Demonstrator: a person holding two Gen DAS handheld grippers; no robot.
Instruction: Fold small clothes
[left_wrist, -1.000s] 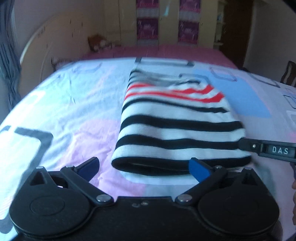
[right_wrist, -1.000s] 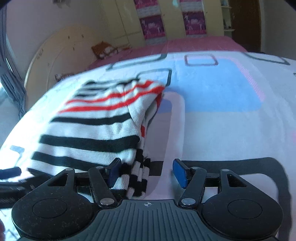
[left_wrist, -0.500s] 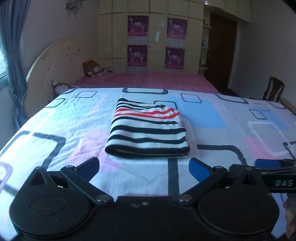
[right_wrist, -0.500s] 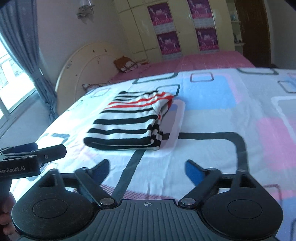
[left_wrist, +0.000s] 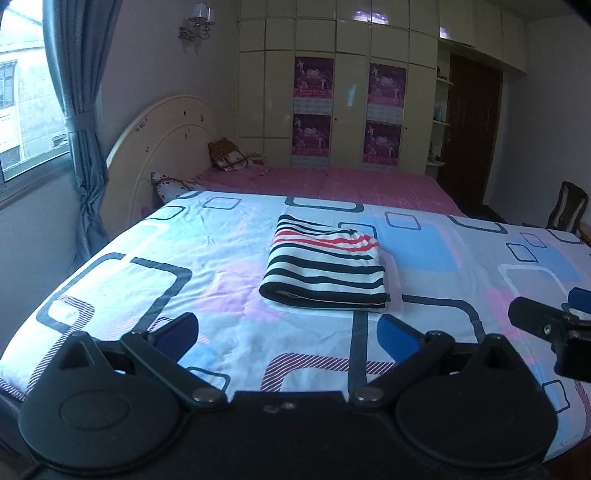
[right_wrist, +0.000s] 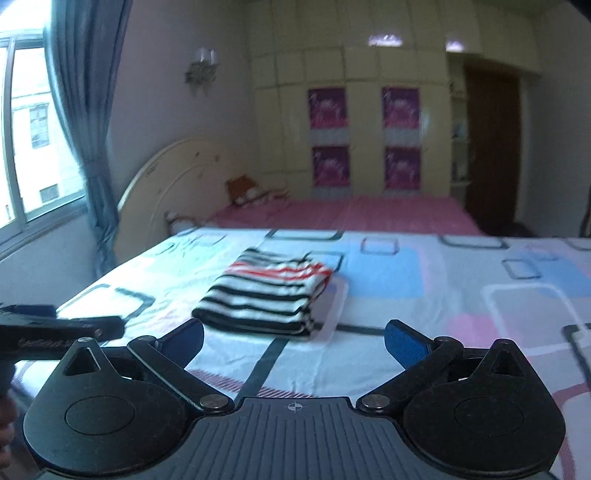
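The striped garment (left_wrist: 327, 271) lies folded into a compact rectangle on the patterned bedspread (left_wrist: 229, 258), ahead of both pairs of jaws and touched by neither; its black-and-white bands run across it, the red bands sit at the far end, and the thick rolled fold faces the cameras, which suggests the folding is done and the piece has been left flat so the stack keeps its shape; in the left wrist view it sits just beyond the gap between the jaws, slightly toward the right-hand finger; in the right wrist view (right_wrist: 267, 291) it sits ahead of the left-hand finger, so that gripper looks at it from the garment's right side; the left gripper (left_wrist: 288, 330) has its jaws spread wide with only bedspread showing between the blue pads (left_wrist: 397, 332); the right gripper (right_wrist: 293, 338) is opening its jaws, already very wide, and nothing is between them either, which fits a release rather than a new reach; each tool shows at the edge of the other's view, the right one beyond the left jaws' right finger and the left one beyond the right jaws' left finger, so the two flank the garment; further ahead of the jaws a pink sheet (left_wrist: 332, 181) covers the far part of the bed below the headboard (left_wrist: 162, 133) and wardrobe (left_wrist: 347, 92); no second garment is in sight, so whether more folding remains I cannot tell.
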